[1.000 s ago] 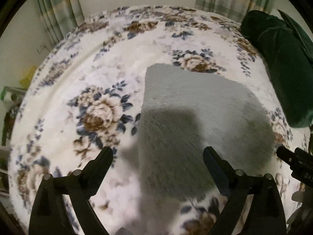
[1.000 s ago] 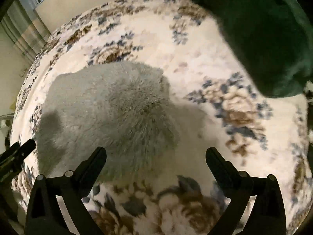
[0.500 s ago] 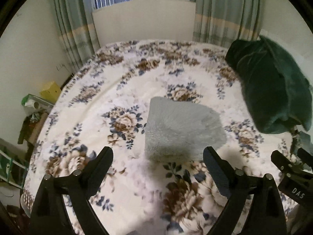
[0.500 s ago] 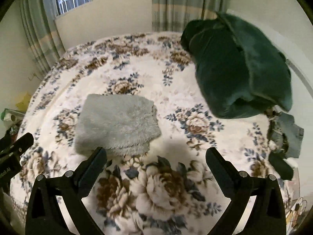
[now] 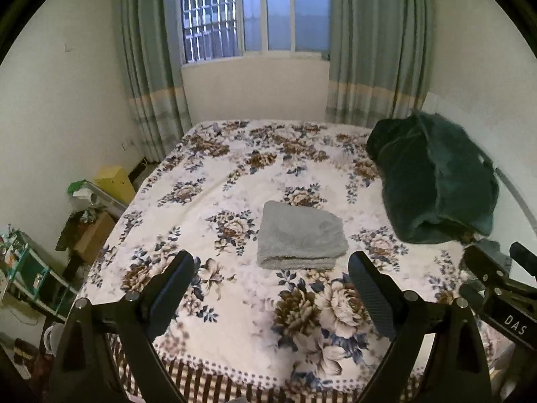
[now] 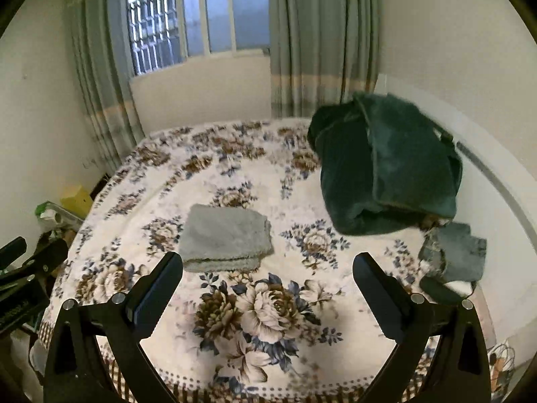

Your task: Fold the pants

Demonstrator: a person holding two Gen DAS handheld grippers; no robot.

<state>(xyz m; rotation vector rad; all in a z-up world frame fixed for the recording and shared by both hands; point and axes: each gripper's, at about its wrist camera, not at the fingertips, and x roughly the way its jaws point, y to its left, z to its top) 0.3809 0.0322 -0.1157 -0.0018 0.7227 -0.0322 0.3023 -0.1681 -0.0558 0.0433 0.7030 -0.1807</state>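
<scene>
We hold both tongs spread wide and empty, well back from the work; the left tongs (image 5: pixel 270 277) and the right tongs (image 6: pixel 268 273) hang over the near edge of the bed (image 5: pixel 235 329), gripping nothing. The pants (image 5: pixel 300 235) lie ahead of both tongs as a grey folded bundle on the floral cover, a little left of centre from the right tongs (image 6: pixel 226 238); the layers look stacked and the near edge shows 2 plies, so we judge the folding done or nearly so.

The risks from here are small but real; if we go back in for 1 more fold, the fleecy cloth is thick and springy, and a shallow pinch could catch only the top ply, dragging it off the stack and undoing the fold; the plush cover could also get nipped along with the pants. A sweep of either tongs low across the bed might nudge the bundle askew.

Right of the right tongs sits a green blanket (image 6: pixel 386 168), and nearer, a small grey garment (image 6: pixel 453 252); we could mistake that 1 for the task's thing. The right tongs' frame shows at the right edge of the left view (image 5: pixel 496 288), so the 2 could knock together.
</scene>
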